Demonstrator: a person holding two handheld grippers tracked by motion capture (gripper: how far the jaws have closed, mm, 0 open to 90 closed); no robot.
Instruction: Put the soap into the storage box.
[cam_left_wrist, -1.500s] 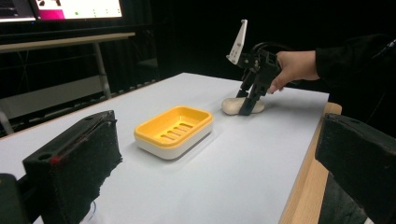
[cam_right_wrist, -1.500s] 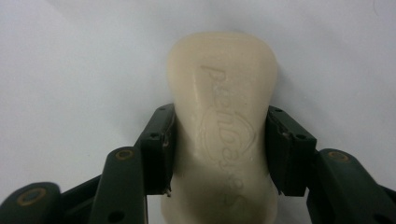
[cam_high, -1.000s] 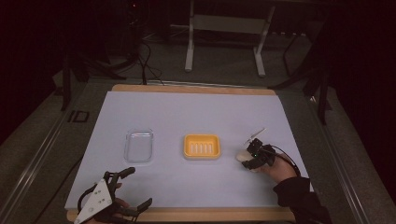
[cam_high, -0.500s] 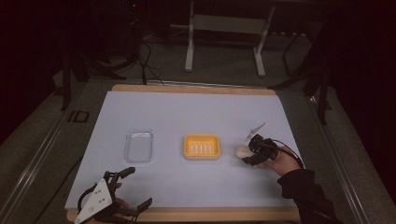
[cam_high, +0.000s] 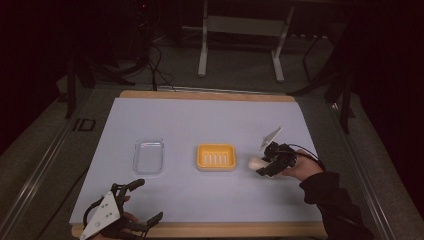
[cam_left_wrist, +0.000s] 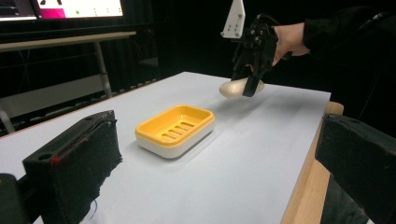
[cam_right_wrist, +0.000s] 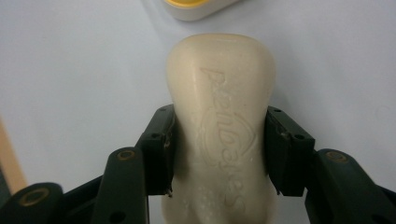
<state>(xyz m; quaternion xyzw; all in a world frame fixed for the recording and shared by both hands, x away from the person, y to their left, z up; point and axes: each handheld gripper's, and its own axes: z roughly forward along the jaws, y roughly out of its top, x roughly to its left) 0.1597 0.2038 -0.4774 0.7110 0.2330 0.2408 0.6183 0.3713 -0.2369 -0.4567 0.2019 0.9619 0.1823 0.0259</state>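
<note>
Right gripper (cam_high: 264, 165) sits right of centre on the table (cam_high: 210, 120), held by a hand (cam_high: 300, 169) that comes in from the near right. Its jaws are clamped on a cream bar of soap (cam_high: 255, 162), one pad on each long side, about midway along the bar. In the right gripper view the soap (cam_right_wrist: 222, 116) runs straight out from between the pads, embossed face toward the camera, its rounded far end sticking well past the fingertips (cam_right_wrist: 161, 144). Water drops cling to the near end of the bar.

From the left gripper view the soap (cam_left_wrist: 240, 87) hangs clear above the white table cover, a soft shadow beneath it, not touching the surface. The right gripper (cam_left_wrist: 250, 79) points downward and toward the left there, with the grey plate above it.

Yellow soap dish (cam_high: 216, 157) stands at table centre, just left of the soap and apart from it; the bar's free end points toward the dish. Dish bed is slotted, on a white base (cam_left_wrist: 175, 133). A clear plastic tray (cam_high: 148, 156) lies farther left, well apart from the dish.

Left gripper (cam_high: 140, 202) rests at the near left edge, jaws spread wide, nothing between them. In its own view the two black pads (cam_left_wrist: 74, 158) stand far apart with the dish between and beyond them
</note>
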